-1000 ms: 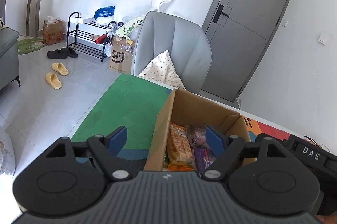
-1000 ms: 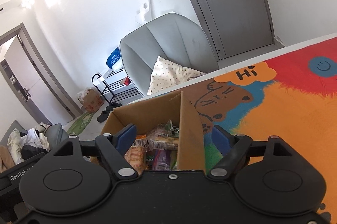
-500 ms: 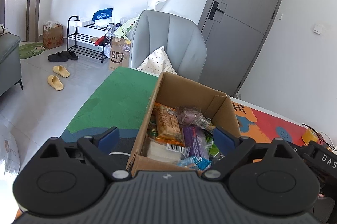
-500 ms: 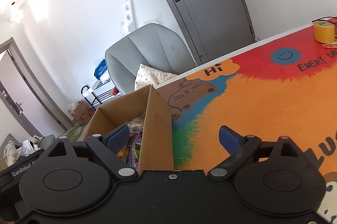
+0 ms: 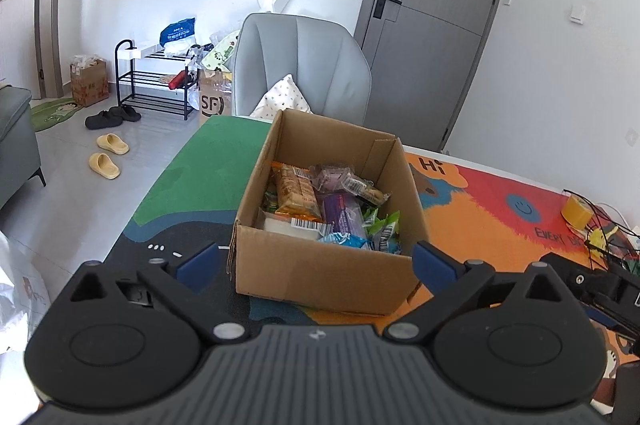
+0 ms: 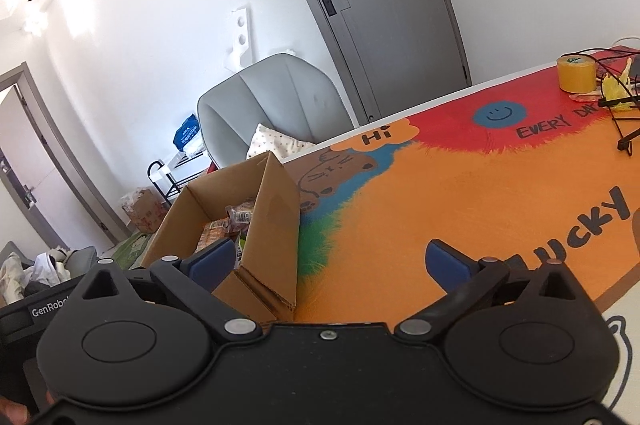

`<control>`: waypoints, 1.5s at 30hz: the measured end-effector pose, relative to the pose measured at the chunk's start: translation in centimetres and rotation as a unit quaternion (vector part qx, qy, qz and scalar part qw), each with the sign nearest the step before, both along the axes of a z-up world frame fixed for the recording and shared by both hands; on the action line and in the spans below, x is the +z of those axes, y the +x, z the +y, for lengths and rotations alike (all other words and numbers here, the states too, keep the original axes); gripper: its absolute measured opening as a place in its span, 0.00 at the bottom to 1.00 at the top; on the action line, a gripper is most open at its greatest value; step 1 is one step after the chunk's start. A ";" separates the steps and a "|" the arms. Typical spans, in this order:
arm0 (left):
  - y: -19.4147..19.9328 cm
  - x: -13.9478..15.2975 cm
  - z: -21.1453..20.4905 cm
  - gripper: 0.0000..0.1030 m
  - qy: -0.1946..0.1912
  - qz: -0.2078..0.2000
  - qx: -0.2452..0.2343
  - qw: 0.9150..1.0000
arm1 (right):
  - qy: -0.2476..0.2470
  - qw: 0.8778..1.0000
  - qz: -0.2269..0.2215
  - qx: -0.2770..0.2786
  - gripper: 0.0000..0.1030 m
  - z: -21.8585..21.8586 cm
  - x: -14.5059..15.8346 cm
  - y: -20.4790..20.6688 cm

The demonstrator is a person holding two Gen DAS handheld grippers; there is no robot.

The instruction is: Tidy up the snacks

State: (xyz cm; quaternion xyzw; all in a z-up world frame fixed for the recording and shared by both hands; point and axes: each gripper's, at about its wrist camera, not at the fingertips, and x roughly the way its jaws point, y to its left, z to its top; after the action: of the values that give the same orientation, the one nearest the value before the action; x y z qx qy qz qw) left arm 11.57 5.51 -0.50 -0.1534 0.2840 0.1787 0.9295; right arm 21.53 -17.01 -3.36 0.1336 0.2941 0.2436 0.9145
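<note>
An open cardboard box (image 5: pixel 320 269) stands on the colourful table mat (image 5: pixel 500 225). It holds several snacks: an orange biscuit pack (image 5: pixel 298 191), a purple pack (image 5: pixel 342 211), green packs (image 5: pixel 382 225). My left gripper (image 5: pixel 316 260) faces the box's near wall from just in front. Its jaws are opening, the blue pads flank that wall without pressing it, and nothing is held. My right gripper (image 6: pixel 330 264) is by the box's near right corner (image 6: pixel 276 225). Its jaws are opening too, with only that corner and bare mat (image 6: pixel 440 193) between the pads.
A yellow tape roll (image 6: pixel 576 73) and black cables (image 6: pixel 620 113) lie at the mat's far right. A grey chair (image 5: pixel 300 65) with a dotted cushion stands behind the table. The floor to the left holds a shoe rack (image 5: pixel 152 81) and slippers (image 5: pixel 106 153).
Both grippers have drawn back from over the box, and their jaws have spread wider. The whole box now shows in the left view; the right view has swung toward the orange mat.
</note>
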 end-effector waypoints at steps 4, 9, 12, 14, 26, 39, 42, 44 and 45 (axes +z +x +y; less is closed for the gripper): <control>-0.8 0.9 -0.7 0.99 0.007 0.001 -0.012 1.000 | -0.008 1.000 -0.003 0.007 1.00 -0.4 0.7 -0.7; -1.8 2.0 -1.3 0.99 0.012 0.008 -0.039 0.999 | -0.019 1.000 -0.012 0.000 1.00 -1.5 1.9 -2.0; -2.7 2.9 -1.4 0.99 0.018 0.001 -0.044 0.999 | -0.030 0.999 -0.017 -0.005 1.00 -2.1 2.6 -2.8; -3.2 3.5 -1.7 1.00 0.024 -0.004 -0.051 0.998 | -0.036 0.999 -0.019 -0.009 1.00 -2.5 3.0 -3.3; -5.0 5.5 -2.1 1.00 0.054 0.004 -0.096 0.994 | -0.075 0.997 -0.022 -0.012 1.00 -3.7 4.9 -5.9; -6.1 6.7 -1.9 1.00 0.059 -0.008 -0.104 0.993 | -0.093 0.995 -0.033 -0.017 1.00 -3.2 6.6 -7.1; -6.3 6.8 -1.8 1.00 0.059 -0.010 -0.103 0.993 | -0.096 0.995 -0.037 -0.016 1.00 -3.1 6.8 -7.2; -6.3 6.9 -1.7 1.00 0.059 -0.011 -0.101 0.993 | -0.097 0.994 -0.037 -0.018 1.00 -3.1 6.9 -7.2; -6.2 6.9 -1.7 1.00 0.058 -0.011 -0.101 0.993 | -0.098 0.994 -0.037 -0.020 1.00 -3.1 6.9 -7.2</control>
State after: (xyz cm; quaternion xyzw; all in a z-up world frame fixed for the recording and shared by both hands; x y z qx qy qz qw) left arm 5.34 3.80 6.37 -0.0717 0.2773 0.0986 0.9530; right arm 14.35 -20.08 3.52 0.0401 0.2802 0.2002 0.9380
